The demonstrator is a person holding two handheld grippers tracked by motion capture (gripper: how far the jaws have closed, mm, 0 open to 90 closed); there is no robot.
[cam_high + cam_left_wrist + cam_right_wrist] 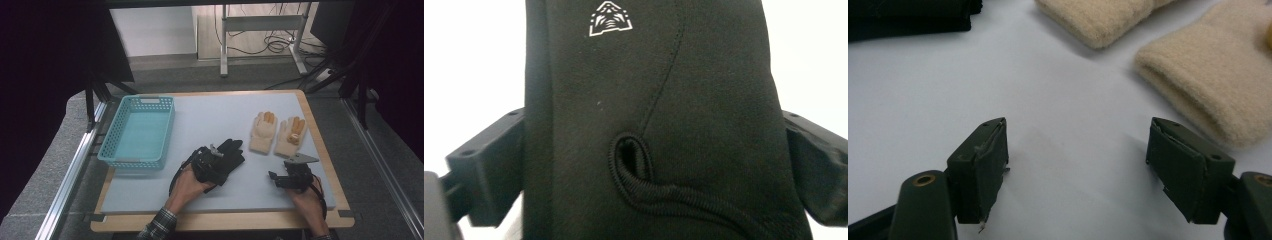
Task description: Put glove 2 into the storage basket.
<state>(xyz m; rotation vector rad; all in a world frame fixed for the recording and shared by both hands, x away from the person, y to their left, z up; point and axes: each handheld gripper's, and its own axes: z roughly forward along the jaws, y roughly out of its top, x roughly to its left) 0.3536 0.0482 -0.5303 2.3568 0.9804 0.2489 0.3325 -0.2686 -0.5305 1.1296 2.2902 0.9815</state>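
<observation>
We see the left gripper (216, 159) down on a black glove (231, 151) that lies near the middle of the grey mat (210, 117), a little toward its near edge. In the left gripper view the black glove (659, 120) lies between the two jaws, which stand at either side of its cuff and press against the fabric; a white emblem (610, 19) is printed on the cloth, and a corded loop (634, 165) sits at the cuff. We take this gripper as closed around the glove.

The right gripper (281, 178) rests near the right part of the mat's near edge, held by the person's right hand (307, 202). In its own view the right gripper (1078, 170) has its jaws spread wide, with bare mat between them and nothing gripped.

Just beyond it, toward the mat's right edge, lie two cream knitted gloves with orange fingertips, side by side: one (263, 131) to the left, the other (291, 135) to the right. Their cuffs point toward the near edge, and the right gripper's jaws stop short of them.

A light blue plastic basket (120, 131) stands at the mat's left edge, well apart from the black glove.
</observation>
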